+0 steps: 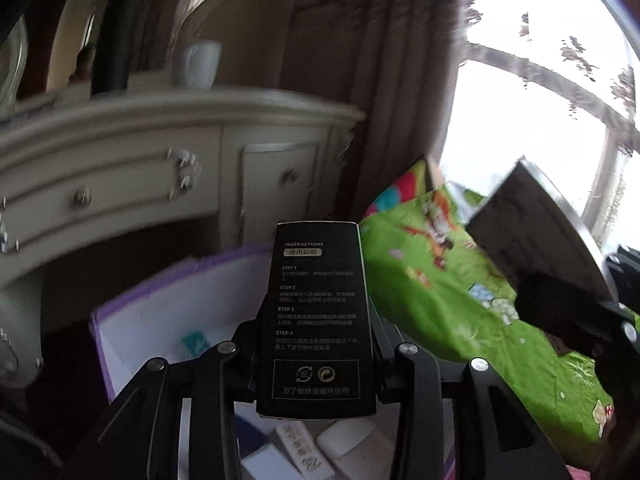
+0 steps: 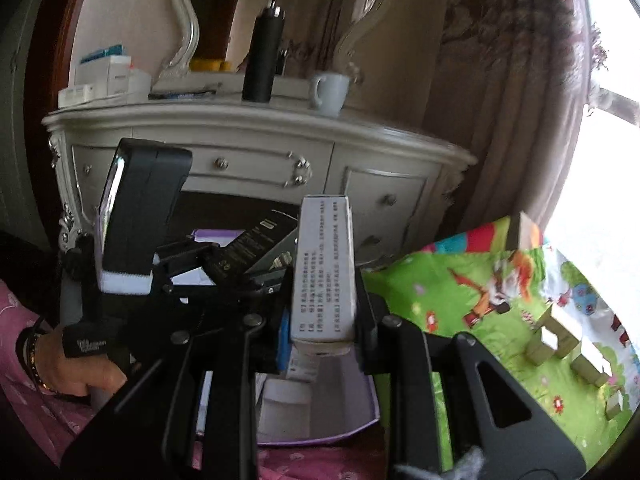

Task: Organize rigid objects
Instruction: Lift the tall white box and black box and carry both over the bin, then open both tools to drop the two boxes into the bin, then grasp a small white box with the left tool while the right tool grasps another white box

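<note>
My left gripper (image 1: 318, 320) is shut on a tall black box (image 1: 316, 264) printed with white instruction text, held upright. Below it sits an open white storage box with a purple rim (image 1: 132, 304), and several small boxes (image 1: 304, 456) lie inside. My right gripper (image 2: 324, 294) is shut on a narrow white box (image 2: 324, 240) with printed text, above the same purple-rimmed box (image 2: 320, 436). In the right wrist view the left gripper (image 2: 224, 268) and its black box (image 2: 248, 248) hang just to the left. In the left wrist view the right gripper's box (image 1: 536, 232) shows at the right.
A cream dresser (image 2: 256, 136) stands behind, bearing a black bottle (image 2: 262, 60), a grey mug (image 2: 330, 90) and stacked boxes (image 2: 108, 76). A green cartoon mat (image 2: 460, 288) with wooden blocks (image 2: 556, 336) lies to the right. A person's hand (image 2: 80, 368) grips the left handle.
</note>
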A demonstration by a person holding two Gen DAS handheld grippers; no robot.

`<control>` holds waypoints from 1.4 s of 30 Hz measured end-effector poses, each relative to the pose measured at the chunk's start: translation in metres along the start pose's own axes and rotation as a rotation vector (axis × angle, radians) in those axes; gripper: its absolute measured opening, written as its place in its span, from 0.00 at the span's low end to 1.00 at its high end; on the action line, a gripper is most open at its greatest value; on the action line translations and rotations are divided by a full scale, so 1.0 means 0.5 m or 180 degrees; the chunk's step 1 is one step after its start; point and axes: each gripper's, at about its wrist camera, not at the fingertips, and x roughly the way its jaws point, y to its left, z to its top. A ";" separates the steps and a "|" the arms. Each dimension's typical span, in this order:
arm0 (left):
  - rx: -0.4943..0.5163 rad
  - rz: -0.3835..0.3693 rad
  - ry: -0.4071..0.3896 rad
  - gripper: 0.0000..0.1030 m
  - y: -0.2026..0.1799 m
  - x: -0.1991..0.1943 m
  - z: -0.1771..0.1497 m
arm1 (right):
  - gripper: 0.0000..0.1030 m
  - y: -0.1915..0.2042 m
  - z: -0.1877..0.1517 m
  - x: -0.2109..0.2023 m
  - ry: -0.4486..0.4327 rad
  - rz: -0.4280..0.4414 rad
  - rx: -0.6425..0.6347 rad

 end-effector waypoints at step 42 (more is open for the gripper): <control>0.1184 -0.0819 0.1272 0.99 -0.659 0.431 0.027 | 0.82 -0.550 -0.470 -0.273 0.0979 -0.2548 0.2505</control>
